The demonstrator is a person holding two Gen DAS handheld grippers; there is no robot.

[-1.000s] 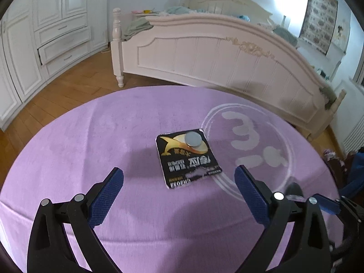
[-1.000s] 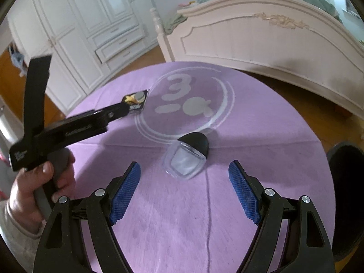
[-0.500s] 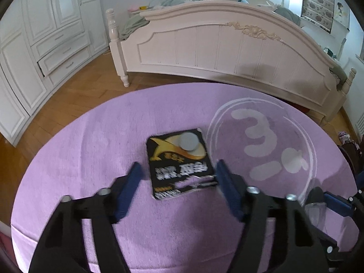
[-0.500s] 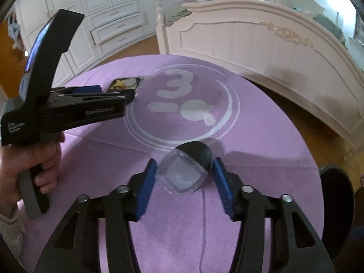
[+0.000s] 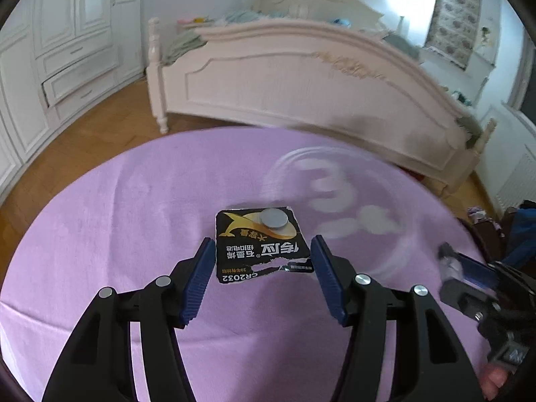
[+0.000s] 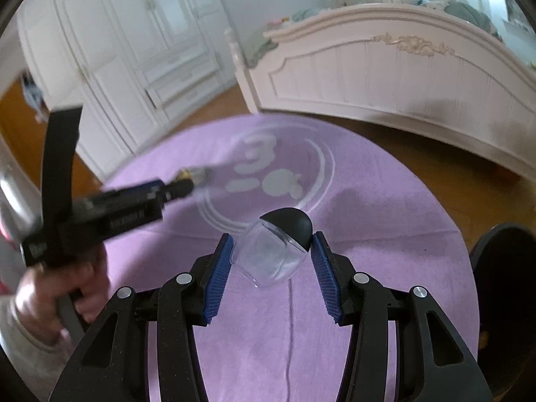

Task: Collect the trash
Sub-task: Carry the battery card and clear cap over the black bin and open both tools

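Left wrist view: the left gripper (image 5: 263, 261) has just been closing its jaws and is now clamped on the torn black battery card (image 5: 259, 243), edge to edge, over the purple cloth (image 5: 117, 234).
Coin cell: a grey disc (image 5: 274, 217) sits on the card's far end.
Right wrist view: the right gripper (image 6: 273, 261) has likewise just been closing, its blue pads pressed on the clear plastic container with the black cap (image 6: 274, 248).
Bin: a dark rim (image 6: 502, 268) shows at the right edge.
Progress: both pieces gripped, neither binned yet; carrying and dropping remain.
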